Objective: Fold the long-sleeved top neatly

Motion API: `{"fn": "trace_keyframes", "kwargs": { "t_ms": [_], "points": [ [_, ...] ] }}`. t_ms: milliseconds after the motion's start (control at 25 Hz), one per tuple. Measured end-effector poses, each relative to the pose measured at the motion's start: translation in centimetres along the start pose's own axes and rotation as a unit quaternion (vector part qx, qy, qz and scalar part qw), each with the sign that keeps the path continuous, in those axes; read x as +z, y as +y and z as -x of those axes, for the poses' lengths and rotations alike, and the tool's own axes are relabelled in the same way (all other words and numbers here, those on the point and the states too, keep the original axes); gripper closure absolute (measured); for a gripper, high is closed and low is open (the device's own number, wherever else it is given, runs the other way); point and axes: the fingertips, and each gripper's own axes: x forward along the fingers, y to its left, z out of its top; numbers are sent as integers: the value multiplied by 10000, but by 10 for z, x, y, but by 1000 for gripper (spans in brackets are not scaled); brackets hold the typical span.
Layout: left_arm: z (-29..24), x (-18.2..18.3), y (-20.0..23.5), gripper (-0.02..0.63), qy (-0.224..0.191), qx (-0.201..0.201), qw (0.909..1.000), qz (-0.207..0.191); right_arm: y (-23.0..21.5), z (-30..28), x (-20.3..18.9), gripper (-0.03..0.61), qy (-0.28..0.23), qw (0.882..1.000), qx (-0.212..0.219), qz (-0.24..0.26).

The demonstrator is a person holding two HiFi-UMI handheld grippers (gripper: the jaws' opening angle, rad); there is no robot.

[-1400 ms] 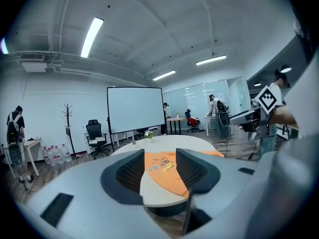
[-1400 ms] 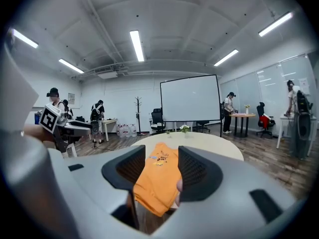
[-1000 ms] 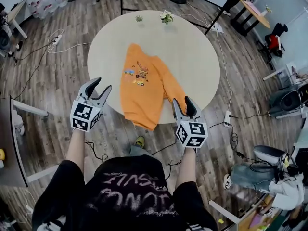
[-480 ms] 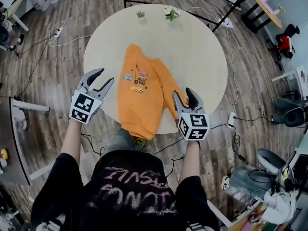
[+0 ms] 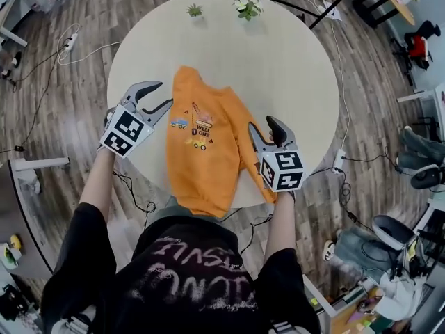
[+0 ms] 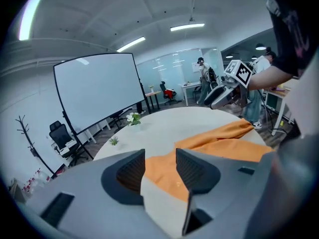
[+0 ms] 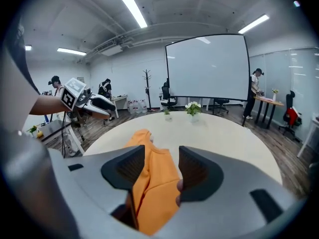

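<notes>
An orange long-sleeved top (image 5: 205,134) with a small chest print lies on the round table (image 5: 292,68), its hem hanging over the near edge. My left gripper (image 5: 161,94) hovers open just left of the top's left shoulder; in the left gripper view the top (image 6: 219,138) lies beyond the parted jaws of that gripper (image 6: 160,166). My right gripper (image 5: 263,125) is open above the top's right sleeve. In the right gripper view the orange cloth (image 7: 154,183) lies below and between the spread jaws, and the left gripper (image 7: 87,101) shows at the left.
Two small potted plants (image 5: 195,10) (image 5: 245,7) stand at the table's far edge. Cables and a power strip (image 5: 69,44) lie on the wood floor. A whiteboard (image 7: 207,66), chairs and people are in the room behind.
Both grippers have moved forward from the table's near edge to over the table. The left one now sits beside the top's left shoulder, the right one over the sleeve. Both stayed open.
</notes>
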Motion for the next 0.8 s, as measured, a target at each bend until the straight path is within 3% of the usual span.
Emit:
{"fn": "trace_keyframes", "kwargs": {
  "t_ms": [160, 360, 640, 800],
  "points": [
    [-50, -24, 13, 415, 442, -589, 9971, -180, -8, -44, -8, 359, 391, 9990, 199, -33],
    [-106, -52, 37, 416, 837, -1005, 9899, -543, -21, -103, -18, 359, 741, 9965, 390, -35],
    [-154, -72, 53, 416, 996, -1464, 9806, -843, -21, -160, -49, 359, 1301, 9892, 675, -77],
    [-180, -70, 47, 415, 1058, -2004, 9696, -928, -25, -182, -56, 359, 1440, 9860, 834, -84]
  ]
}}
